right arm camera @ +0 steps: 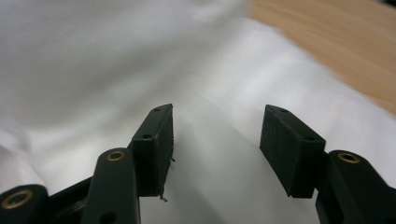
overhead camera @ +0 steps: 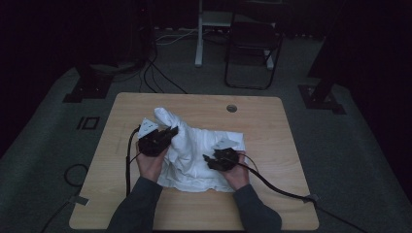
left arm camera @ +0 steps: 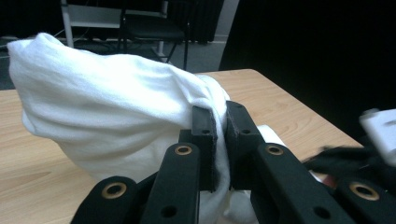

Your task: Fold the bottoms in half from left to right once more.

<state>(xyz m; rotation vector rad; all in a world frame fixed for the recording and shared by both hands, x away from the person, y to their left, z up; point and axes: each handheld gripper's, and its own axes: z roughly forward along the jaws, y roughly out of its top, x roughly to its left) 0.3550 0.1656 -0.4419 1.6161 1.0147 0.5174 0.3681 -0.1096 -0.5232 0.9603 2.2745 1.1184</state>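
The left black two-jaw gripper (overhead camera: 171,132) sits in the person's left hand (overhead camera: 149,165), whose forearm comes up from the near table edge and angles slightly inward; its jaws point away from the person and toward the right, and they are pinched tight on a fold of the white soft cloth (overhead camera: 194,150). In the left gripper view the cloth (left arm camera: 116,107) bulges up and to the left of the clamped jaws as a rounded hump, with a thin pleat squeezed between the pads (left arm camera: 205,140).

The right black two-jaw gripper (overhead camera: 208,158) rests in the right hand (overhead camera: 237,175), forearm angled inward, jaws pointing left toward the other gripper. Its jaws stand apart with nothing pressed between them; in the right gripper view the cloth (right arm camera: 224,154) lies flat just beyond and under the gap.

The cloth is crumpled on the light wooden table (overhead camera: 272,194), its long axis running from the raised end ahead of the left gripper toward the near edge below the right gripper.
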